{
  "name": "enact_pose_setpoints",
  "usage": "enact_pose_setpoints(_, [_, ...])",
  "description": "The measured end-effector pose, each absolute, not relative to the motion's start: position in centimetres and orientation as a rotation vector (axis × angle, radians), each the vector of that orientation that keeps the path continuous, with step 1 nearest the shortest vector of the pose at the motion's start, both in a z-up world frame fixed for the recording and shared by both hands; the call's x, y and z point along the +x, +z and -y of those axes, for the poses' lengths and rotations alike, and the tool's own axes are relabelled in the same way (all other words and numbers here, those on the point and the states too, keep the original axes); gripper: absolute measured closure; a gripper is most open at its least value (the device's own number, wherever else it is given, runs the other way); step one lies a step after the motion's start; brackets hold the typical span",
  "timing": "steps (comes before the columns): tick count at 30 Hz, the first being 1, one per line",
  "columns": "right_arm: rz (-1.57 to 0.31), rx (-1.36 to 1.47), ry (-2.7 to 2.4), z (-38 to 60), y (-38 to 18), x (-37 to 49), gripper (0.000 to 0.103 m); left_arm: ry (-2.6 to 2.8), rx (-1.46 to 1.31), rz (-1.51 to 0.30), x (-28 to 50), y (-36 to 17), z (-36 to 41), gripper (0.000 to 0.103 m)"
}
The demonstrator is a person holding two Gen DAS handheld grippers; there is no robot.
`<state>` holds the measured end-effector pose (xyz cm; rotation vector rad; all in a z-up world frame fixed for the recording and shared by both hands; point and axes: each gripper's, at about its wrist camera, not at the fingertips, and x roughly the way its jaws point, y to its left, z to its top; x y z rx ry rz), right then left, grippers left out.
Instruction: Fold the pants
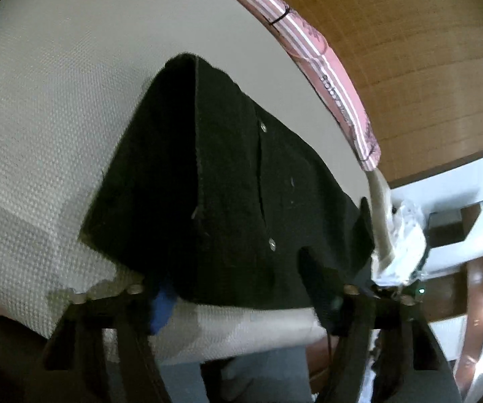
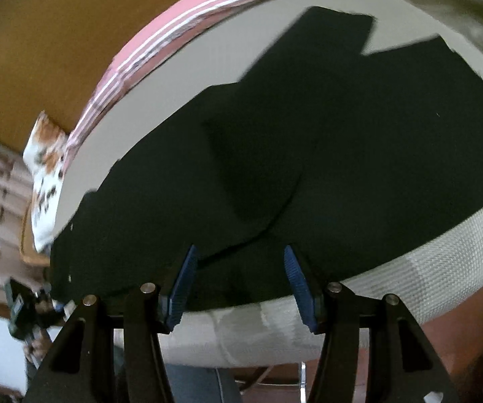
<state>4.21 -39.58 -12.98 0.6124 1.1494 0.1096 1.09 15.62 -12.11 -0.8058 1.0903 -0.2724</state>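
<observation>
We have both grippers spread and empty over the black pants (image 2: 308, 154) on the white cloth (image 1: 33, 134): right gripper (image 2: 241, 282), left gripper (image 1: 241, 295). A fold looks just laid; next we judge a fresh grasp at the near edge.

Dim, warm indoor light in both views. Strong fisheye bending, with black vignette in the corners. Motion blur across the right wrist view, worst at the left edge. Sharper in the left wrist view, weave of the white cover (image 1: 33, 154) crisp. Black pants (image 2: 308, 154) a near-featureless dark mass. Glare patch at lower right of the left view.
</observation>
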Motion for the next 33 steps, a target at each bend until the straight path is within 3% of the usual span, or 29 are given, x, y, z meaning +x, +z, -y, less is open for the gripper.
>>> enact_pose_setpoints(2, [-1.134,0.665,0.097,40.6,-13.5,4.7,0.051,-0.250,-0.779,-1.087,1.2,-12.1,-15.6,0.059])
enact_pose_setpoints(5, [-1.138,0.736,0.074,41.6,-14.7,5.9,0.051,-0.242,-0.737,-1.088,1.8,-11.9,-15.3,0.070])
enact_pose_setpoints(12, [-1.074,0.801,0.071,42.5,-15.7,7.6,0.052,-0.258,-0.695,-1.041,2.3,-10.3,-15.2,0.074])
enact_pose_setpoints(17, [-1.058,0.868,0.102,42.5,-16.2,8.3,0.073,-0.249,-0.683,-1.006,3.1,-8.7,-15.9,0.074])
enact_pose_setpoints(19, [-1.047,0.880,0.101,42.4,-16.0,8.1,0.088,-0.247,-0.662,-0.995,3.4,-8.2,-16.1,0.074])
enact_pose_setpoints(26, [-1.005,0.705,0.058,40.7,-11.7,5.3,0.091,-0.224,-0.503,-1.016,4.5,-7.3,-16.7,0.076])
enact_pose_setpoints(33, [-1.066,0.650,0.004,40.0,-13.0,2.9,0.091,-0.208,-0.369,-1.095,4.5,-9.6,-16.4,0.082])
